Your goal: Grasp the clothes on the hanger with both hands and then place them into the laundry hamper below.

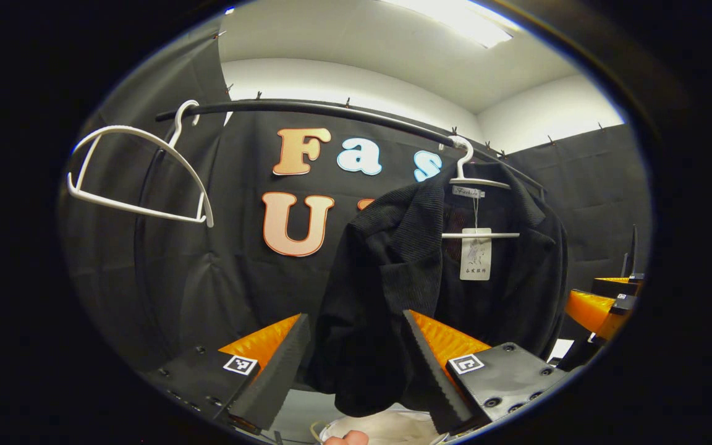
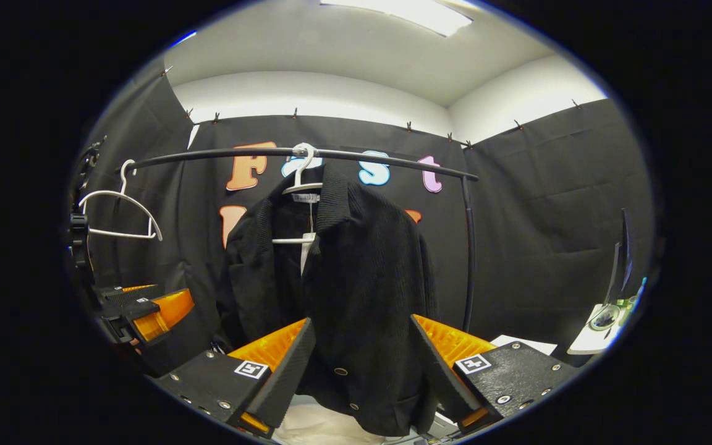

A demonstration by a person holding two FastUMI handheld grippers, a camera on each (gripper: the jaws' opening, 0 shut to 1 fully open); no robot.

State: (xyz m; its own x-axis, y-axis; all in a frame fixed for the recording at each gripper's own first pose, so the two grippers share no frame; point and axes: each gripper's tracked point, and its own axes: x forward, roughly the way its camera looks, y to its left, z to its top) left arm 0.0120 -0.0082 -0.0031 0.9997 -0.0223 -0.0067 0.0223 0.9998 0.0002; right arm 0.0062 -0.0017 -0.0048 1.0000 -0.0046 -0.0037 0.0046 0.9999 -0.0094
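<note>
Left tongs (image 1: pixel 356 364): fingers spread wide, nothing between them, aimed at the lower hem of the black jacket (image 1: pixel 430 272). Right tongs (image 2: pixel 362 371): likewise apart and empty, facing the buttoned front panel. We judge both are lined up level with the hem so that each can pinch one side of the cloth.

The jacket hangs on a white hanger (image 1: pixel 476 182) hooked over the black rail (image 1: pixel 306 110), with a paper tag (image 1: pixel 475 253) dangling at the collar. The laundry hamper (image 1: pixel 387 428) shows as a pale rim directly below the hem, so we expect a short drop once the garment is free.

Obstacles: the hanger's shoulders hold the collar, so the jacket probably must be lifted or slid off. An empty hanger (image 1: pixel 139 173) hangs well to one side, clear of the work.
</note>
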